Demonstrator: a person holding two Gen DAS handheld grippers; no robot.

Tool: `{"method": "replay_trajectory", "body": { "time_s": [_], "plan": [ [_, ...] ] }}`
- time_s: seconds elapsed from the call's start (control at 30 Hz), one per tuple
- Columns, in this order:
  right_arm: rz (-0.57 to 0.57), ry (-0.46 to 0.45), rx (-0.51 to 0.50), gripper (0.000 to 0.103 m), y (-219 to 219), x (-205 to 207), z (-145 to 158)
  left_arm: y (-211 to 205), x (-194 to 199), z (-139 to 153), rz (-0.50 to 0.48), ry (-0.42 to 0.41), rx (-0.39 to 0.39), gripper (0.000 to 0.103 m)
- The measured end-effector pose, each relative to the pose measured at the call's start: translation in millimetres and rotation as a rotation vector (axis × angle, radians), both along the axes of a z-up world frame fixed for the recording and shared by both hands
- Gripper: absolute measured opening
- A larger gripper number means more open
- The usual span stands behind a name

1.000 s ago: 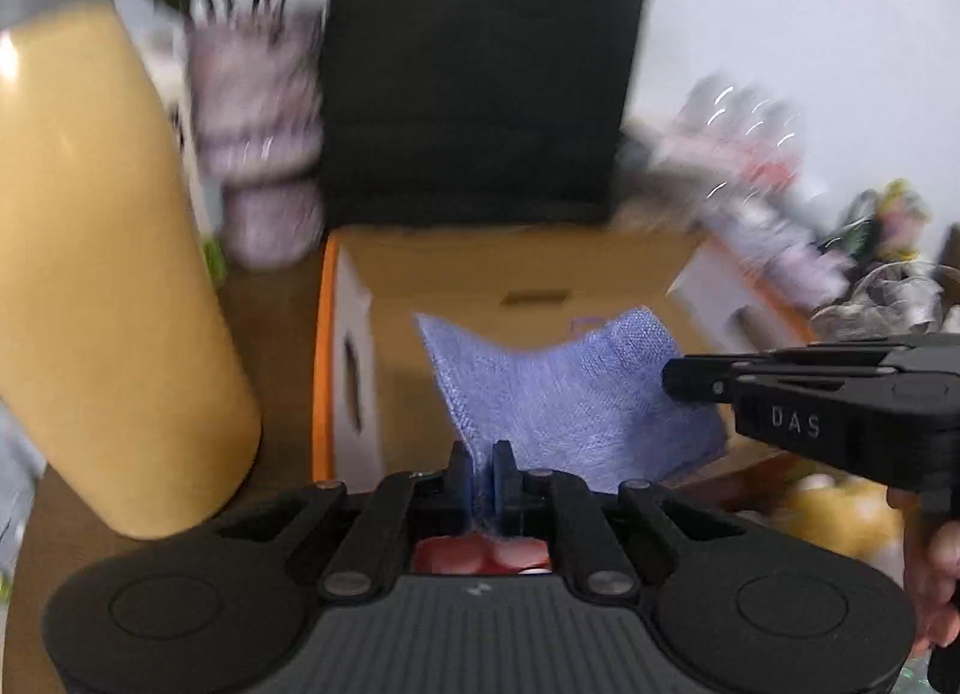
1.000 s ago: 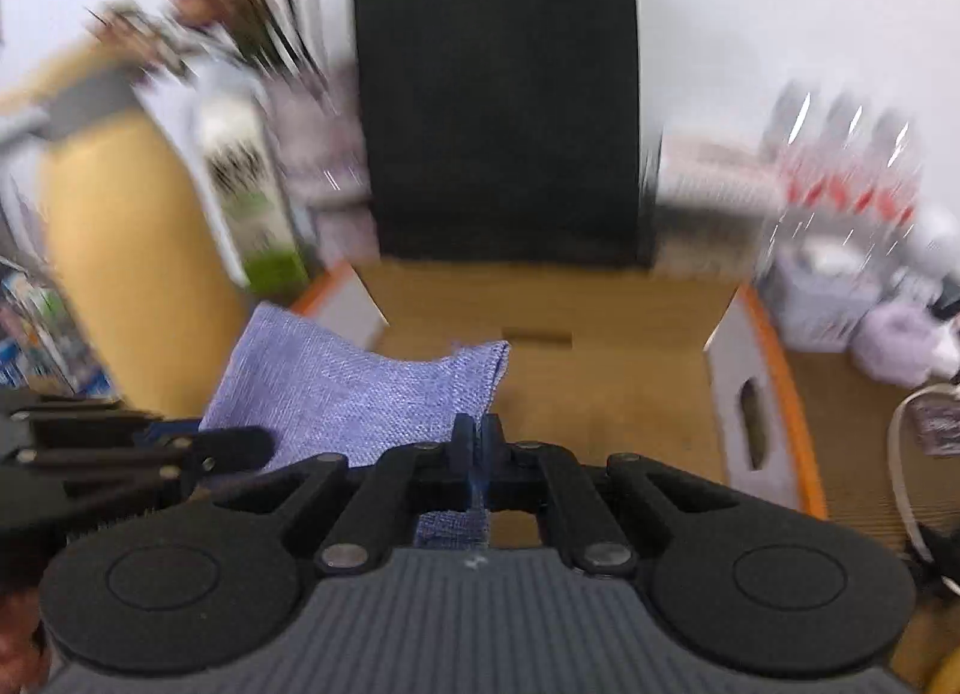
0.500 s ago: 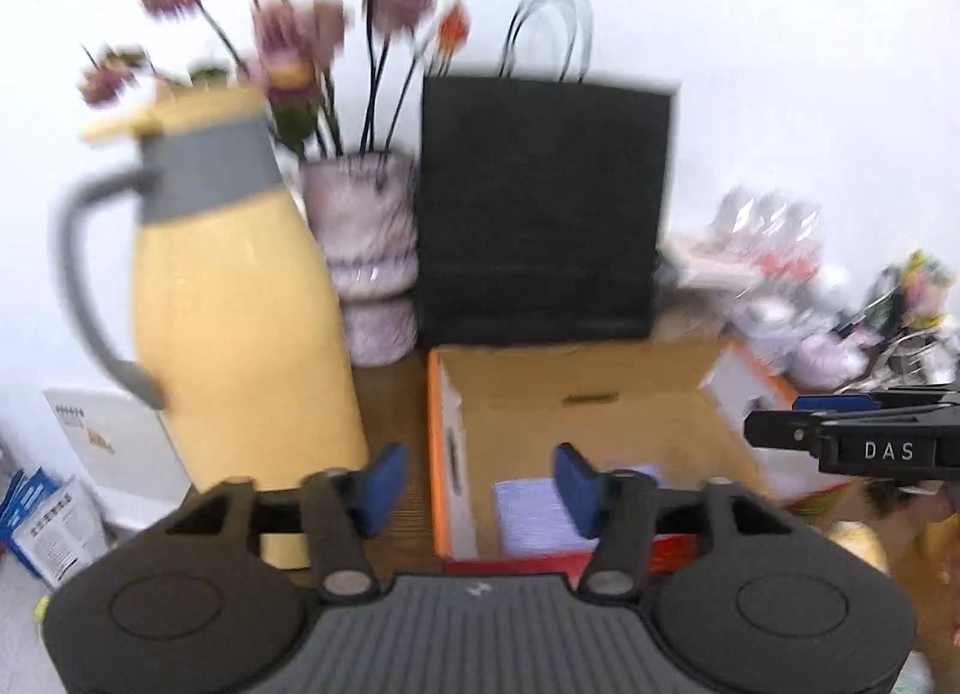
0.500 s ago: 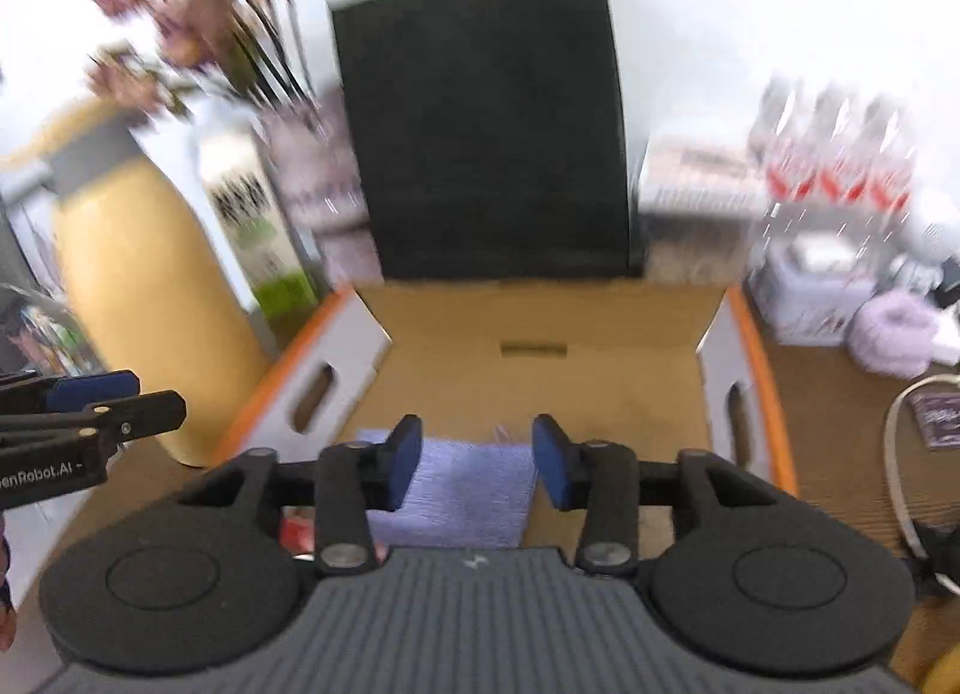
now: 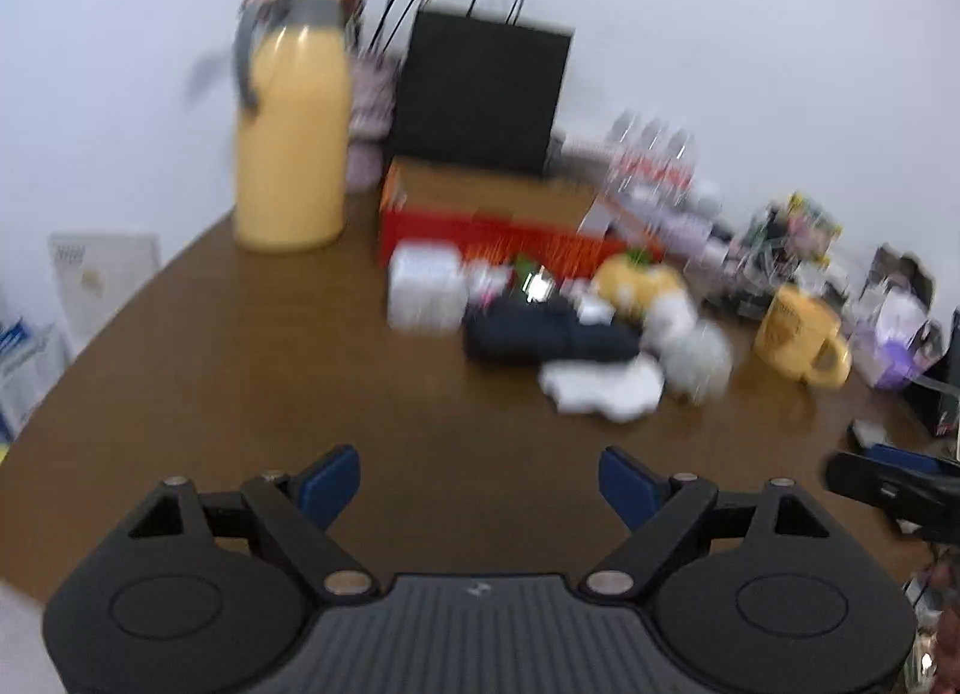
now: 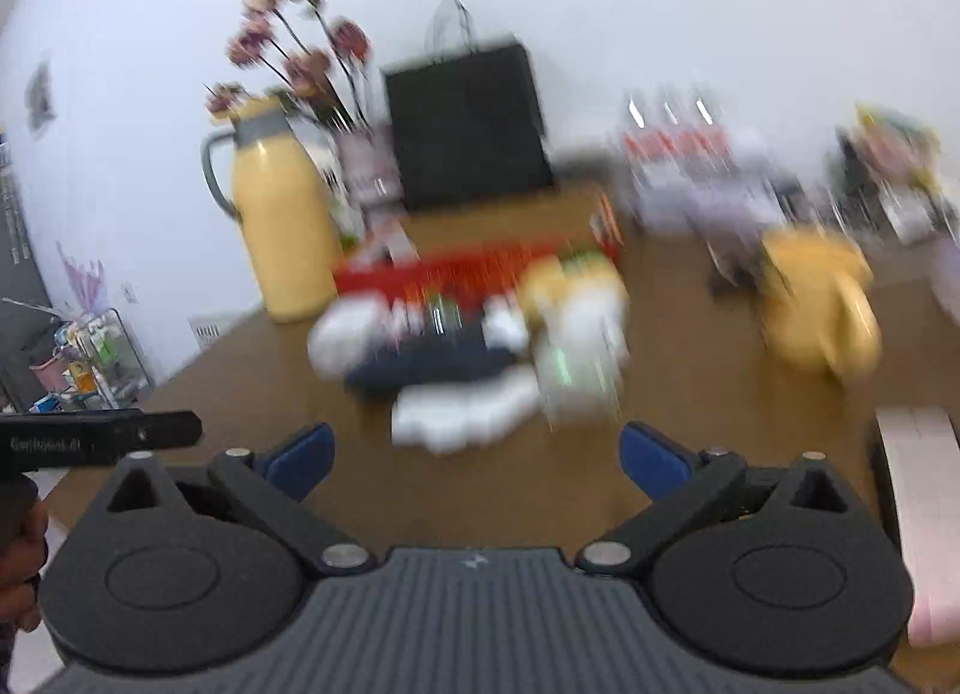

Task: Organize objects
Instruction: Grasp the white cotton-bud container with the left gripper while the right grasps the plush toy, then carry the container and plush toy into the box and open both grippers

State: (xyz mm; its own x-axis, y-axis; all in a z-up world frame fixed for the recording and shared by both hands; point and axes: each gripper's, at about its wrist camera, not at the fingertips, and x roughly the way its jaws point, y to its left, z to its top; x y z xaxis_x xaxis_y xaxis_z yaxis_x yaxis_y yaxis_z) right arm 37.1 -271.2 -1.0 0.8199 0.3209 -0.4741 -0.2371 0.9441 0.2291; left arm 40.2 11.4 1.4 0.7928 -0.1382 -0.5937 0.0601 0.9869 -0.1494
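Observation:
Both views are motion-blurred. An orange cardboard box stands at the back of the brown table. In front of it lies a heap of small things: a white box, a dark blue folded cloth, a white cloth and a yellow soft toy. My left gripper is open and empty, well back from the heap. My right gripper is open and empty, just short of the white cloth. The purple cloth is not visible.
A tall yellow jug, a vase of flowers and a black paper bag stand at the back. A yellow mug and bottles are at the right. A pink-white item lies near right.
Both grippers let go of the purple cloth over the box, opened wide, and pulled back far from the box toward the near side of the table.

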Motion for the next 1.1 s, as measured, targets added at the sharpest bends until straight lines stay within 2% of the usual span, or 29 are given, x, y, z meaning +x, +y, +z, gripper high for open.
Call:
{"method": "replay_trajectory", "body": {
  "time_s": [0.07, 0.13, 0.23, 0.3, 0.4, 0.47, 0.53, 0.57, 0.67, 0.73, 0.77, 0.8, 0.87, 0.9, 1.0, 1.1],
  "plan": [
    [0.006, 0.02, 0.005, 0.103, -2.2, -18.2, -4.2, -0.3, -1.8, -3.1, 0.006, 0.002, 0.018, 0.086],
    [-0.003, -0.034, -0.018, 0.103, -1.0, -28.6, -7.8, -2.6, 3.0, -2.4, 0.023, -0.008, 0.023, 0.086],
    [-0.058, -0.049, -0.077, 0.103, 3.0, -17.3, -8.9, -6.0, 12.6, 1.5, 0.025, -0.049, 0.023, 0.086],
    [-0.055, -0.056, -0.085, 0.103, 4.3, -6.3, -8.3, -7.5, 21.6, 0.9, 0.014, -0.07, 0.032, 0.087],
    [-0.043, -0.084, -0.124, 0.103, 6.1, 16.8, -7.8, -6.8, 59.2, -1.4, 0.012, -0.113, 0.065, 0.087],
    [-0.054, -0.097, -0.152, 0.102, 6.1, 43.0, -6.4, -4.4, 98.2, -4.1, 0.064, -0.14, 0.093, 0.088],
    [-0.074, -0.1, -0.178, 0.098, 6.2, 76.0, -5.6, 0.5, 141.6, -9.8, 0.107, -0.162, 0.076, 0.09],
    [-0.083, -0.095, -0.191, 0.096, 6.7, 95.7, -5.5, 2.1, 161.6, -13.4, 0.093, -0.15, 0.066, 0.09],
    [-0.102, -0.076, -0.222, 0.09, 9.1, 152.4, -12.5, 5.7, 221.9, -28.3, 0.066, -0.063, 0.038, 0.089],
    [-0.106, -0.045, -0.226, 0.082, 10.0, 185.4, -21.0, 5.1, 245.5, -37.6, 0.053, -0.022, 0.053, 0.086],
    [-0.11, -0.014, -0.224, 0.073, 10.0, 203.3, -26.5, 4.6, 255.9, -42.6, 0.041, 0.001, 0.065, 0.085],
    [-0.113, 0.01, -0.222, 0.068, 9.9, 216.5, -31.1, 6.0, 261.3, -47.8, 0.034, 0.02, 0.064, 0.081],
    [-0.122, 0.064, -0.214, 0.064, 8.1, 242.2, -42.2, 11.3, 269.5, -56.5, 0.019, 0.067, 0.039, 0.07],
    [-0.123, 0.085, -0.211, 0.056, 8.0, 249.8, -47.2, 14.2, 272.0, -60.3, 0.012, 0.089, 0.019, 0.065],
    [-0.111, 0.149, -0.171, 0.05, 4.2, 266.7, -64.0, 15.6, 270.6, -61.0, 0.002, 0.081, 0.036, 0.064],
    [-0.098, 0.133, -0.156, 0.046, 3.4, 265.1, -62.8, 15.0, 260.9, -48.6, 0.013, 0.04, 0.047, 0.064]
  ]
}}
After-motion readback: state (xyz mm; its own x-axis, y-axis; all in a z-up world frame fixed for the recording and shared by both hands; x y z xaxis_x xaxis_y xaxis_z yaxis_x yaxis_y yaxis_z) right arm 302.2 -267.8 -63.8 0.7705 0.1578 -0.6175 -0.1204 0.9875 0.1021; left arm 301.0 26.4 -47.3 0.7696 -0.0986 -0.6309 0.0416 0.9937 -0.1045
